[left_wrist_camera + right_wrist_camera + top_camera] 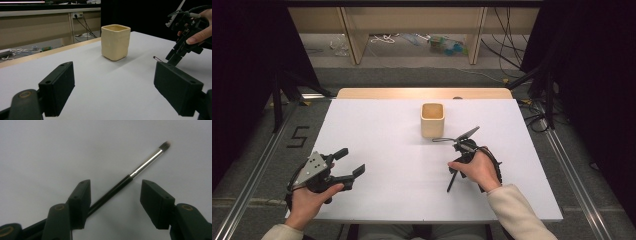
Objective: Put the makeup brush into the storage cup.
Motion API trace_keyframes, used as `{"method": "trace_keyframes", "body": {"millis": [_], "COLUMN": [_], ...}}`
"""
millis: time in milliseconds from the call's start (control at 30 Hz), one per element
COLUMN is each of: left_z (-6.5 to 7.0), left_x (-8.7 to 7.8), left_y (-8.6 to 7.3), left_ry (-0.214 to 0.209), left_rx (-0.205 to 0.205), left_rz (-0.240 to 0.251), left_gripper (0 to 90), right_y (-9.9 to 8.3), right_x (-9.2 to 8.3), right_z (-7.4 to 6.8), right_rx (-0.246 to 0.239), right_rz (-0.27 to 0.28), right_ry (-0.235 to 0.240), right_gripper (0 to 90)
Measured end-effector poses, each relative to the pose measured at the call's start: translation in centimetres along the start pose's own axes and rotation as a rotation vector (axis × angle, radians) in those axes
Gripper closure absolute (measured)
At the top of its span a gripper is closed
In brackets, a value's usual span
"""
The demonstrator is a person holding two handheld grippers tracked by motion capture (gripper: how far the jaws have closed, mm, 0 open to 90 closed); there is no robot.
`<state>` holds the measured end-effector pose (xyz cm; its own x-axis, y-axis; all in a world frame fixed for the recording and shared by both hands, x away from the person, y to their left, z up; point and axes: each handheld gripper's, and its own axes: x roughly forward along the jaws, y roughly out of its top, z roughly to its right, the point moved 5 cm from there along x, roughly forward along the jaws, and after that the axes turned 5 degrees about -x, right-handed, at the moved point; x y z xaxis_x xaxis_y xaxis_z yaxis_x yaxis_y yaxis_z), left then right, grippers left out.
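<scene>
A white table (412, 200) carries the things, its top a plain matte sheet. A strip of bare light wood (422, 93) shows along the far edge. A cream square cup (432, 119) stands upright on it, right of centre and toward the far side. A thin brush (140, 167) lies flat on the white top at the near right, well apart from the cup, with a black handle, a silver ferrule and a dark tip.

Left claw (346, 167) gapes level; right claw (113, 195) points down, half-parted.
</scene>
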<state>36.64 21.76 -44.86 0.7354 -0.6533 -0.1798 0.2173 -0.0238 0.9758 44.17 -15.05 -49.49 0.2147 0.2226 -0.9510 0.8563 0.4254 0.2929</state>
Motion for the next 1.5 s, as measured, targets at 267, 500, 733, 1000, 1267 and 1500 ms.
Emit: {"method": "trace_keyframes", "body": {"millis": [267,500,733,1000,1267,1500], "left_z": [0.0,0.0,0.0,0.1,0.1,0.1], "left_x": [0.0,0.0,0.0,0.0,0.0,0.0], "left_y": [0.0,0.0,0.0,0.0,0.0,0.0], "left_ry": [0.000,-0.001,-0.001,-0.005,-0.004,-0.004], "left_rx": [0.000,0.004,0.005,0.007,0.008,0.008], "left_rz": [0.001,0.001,-0.001,-0.004,-0.005,-0.005], "left_gripper": [16.8,16.9,16.9,17.0,17.2,17.2], "right_y": [0.1,0.2,0.4,0.7,0.8,0.9], "right_x": [0.8,1.1,1.0,1.2,1.2,1.3], "right_z": [0.2,0.3,-0.3,-0.5,-1.0,-0.9], "right_rx": [-0.013,-0.029,0.021,0.002,0.001,0.003], "right_rz": [-0.018,-0.047,-0.110,-0.140,-0.188,-0.204], "right_ry": [0.009,0.011,0.002,-0.018,-0.053,-0.096], "right_gripper": [43.3,44.0,44.0,44.1,47.9,57.1]}}
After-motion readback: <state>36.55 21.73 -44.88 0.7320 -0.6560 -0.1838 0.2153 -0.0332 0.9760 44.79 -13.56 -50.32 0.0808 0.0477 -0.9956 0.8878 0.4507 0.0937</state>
